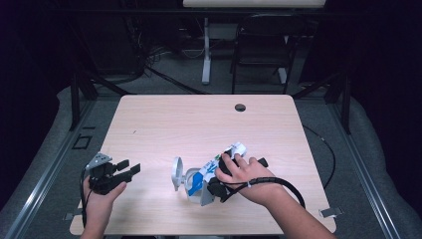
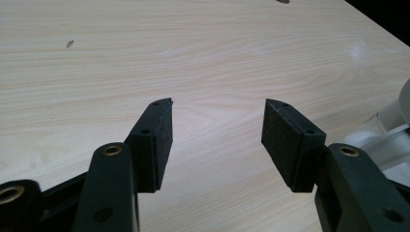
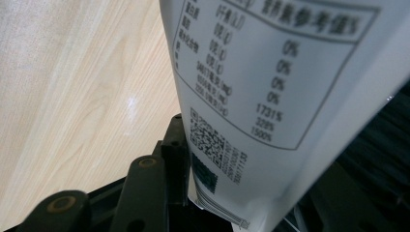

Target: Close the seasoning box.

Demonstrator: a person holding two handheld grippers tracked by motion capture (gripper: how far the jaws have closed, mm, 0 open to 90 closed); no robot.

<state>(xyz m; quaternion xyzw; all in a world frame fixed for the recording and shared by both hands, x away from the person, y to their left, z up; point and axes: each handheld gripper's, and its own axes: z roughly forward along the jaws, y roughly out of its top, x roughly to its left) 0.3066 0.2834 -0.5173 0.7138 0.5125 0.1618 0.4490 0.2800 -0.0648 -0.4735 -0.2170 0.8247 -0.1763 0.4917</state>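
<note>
Our left hand [image 1: 97, 196] comes in at the lower left and holds the left tool [image 1: 127, 170] level, jaws pointing right and standing apart with nothing between them. Our right forearm reaches in from the lower right, and the right hand [image 1: 249, 179] lies over the right tool [image 1: 211, 186], which points left. Its jaws press on the white pouch [image 3: 290, 96] between them.
</note>
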